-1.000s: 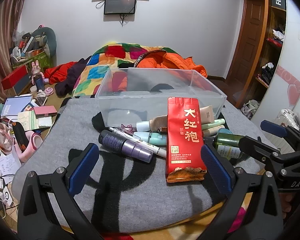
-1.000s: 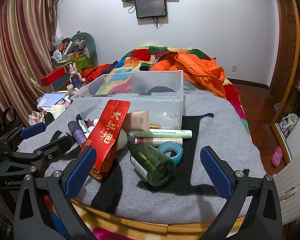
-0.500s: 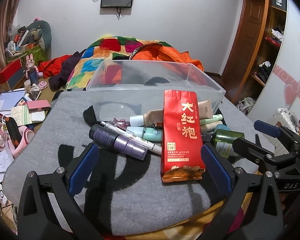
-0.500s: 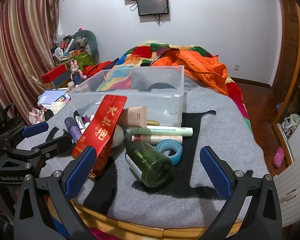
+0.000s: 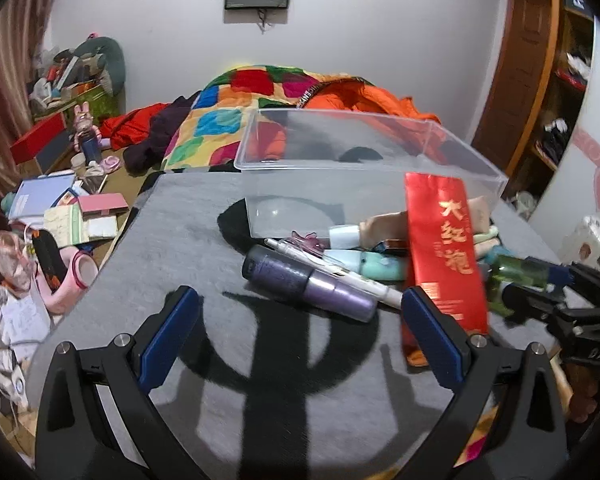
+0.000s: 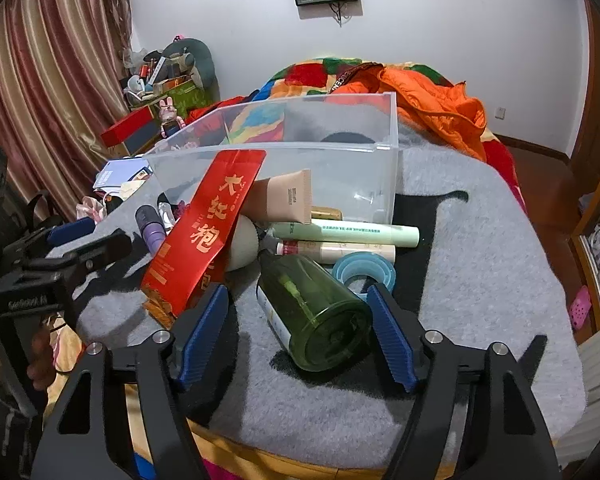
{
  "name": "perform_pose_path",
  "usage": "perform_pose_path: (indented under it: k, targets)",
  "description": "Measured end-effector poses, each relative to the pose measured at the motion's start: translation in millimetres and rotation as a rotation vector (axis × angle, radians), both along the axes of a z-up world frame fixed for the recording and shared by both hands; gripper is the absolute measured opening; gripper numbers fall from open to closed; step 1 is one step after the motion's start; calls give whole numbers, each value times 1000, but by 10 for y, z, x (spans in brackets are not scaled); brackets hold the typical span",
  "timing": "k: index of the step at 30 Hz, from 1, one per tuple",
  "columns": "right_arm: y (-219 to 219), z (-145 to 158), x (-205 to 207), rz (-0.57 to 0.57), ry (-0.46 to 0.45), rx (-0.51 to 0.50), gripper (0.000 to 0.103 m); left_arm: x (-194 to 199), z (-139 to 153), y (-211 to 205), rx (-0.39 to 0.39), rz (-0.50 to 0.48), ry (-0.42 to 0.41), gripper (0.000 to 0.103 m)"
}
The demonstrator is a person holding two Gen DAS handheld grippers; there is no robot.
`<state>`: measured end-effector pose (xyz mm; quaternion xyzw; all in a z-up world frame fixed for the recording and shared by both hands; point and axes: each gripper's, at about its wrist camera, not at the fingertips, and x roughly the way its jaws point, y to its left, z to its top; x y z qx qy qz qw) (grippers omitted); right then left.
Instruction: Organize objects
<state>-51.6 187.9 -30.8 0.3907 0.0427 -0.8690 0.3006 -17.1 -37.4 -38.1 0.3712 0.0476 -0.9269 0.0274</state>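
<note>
A clear plastic bin (image 5: 340, 148) (image 6: 300, 148) stands empty on the grey blanket. In front of it lies a pile: a red tea packet (image 5: 440, 240) (image 6: 208, 224), a purple bottle (image 5: 300, 284), a white pen (image 5: 340, 272), tubes (image 6: 340, 236), a blue tape roll (image 6: 364, 272) and a green bottle (image 6: 312, 312) (image 5: 516, 276) on its side. My right gripper (image 6: 298, 336) is open, its fingers either side of the green bottle's base, not pressing it. My left gripper (image 5: 296, 336) is open and empty, just short of the purple bottle.
The grey blanket (image 6: 480, 240) covers a bed with a patchwork quilt (image 5: 228, 120) and orange jacket (image 6: 428, 96) behind the bin. Cluttered books and boxes (image 5: 60, 208) lie on the floor at left. A wooden door and shelves (image 5: 540, 80) stand at right.
My right gripper has moved forward and narrowed around the green bottle. My left gripper has shifted left and closer to the purple bottle.
</note>
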Motion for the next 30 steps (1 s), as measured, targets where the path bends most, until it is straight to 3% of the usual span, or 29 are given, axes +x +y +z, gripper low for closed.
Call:
perform_pose_path:
  k: [9,14,18,20,23,30]
  targets:
    - [-12,-24,-27,9,-4,9,67,-241,-238,20,-75,-99,-92,103]
    - [-20,-11,-28,11,3,15,49,-337,-282,57,-96,-111,-111,103]
    - [9,-11,-27,19,-4,-4,47,-320,-267,72,-95,-108,-84,101]
    - [15,-8,-15,21,-2,-9,45,-310,-268,70,-81,-118,-85,79]
    - [25,23,15,27,1,-18,38,-304,-307,55,-53,-120,-99,61]
    - [99,128,117,13,44,-9,38,-204,-268,36,-14,-118,-81,39]
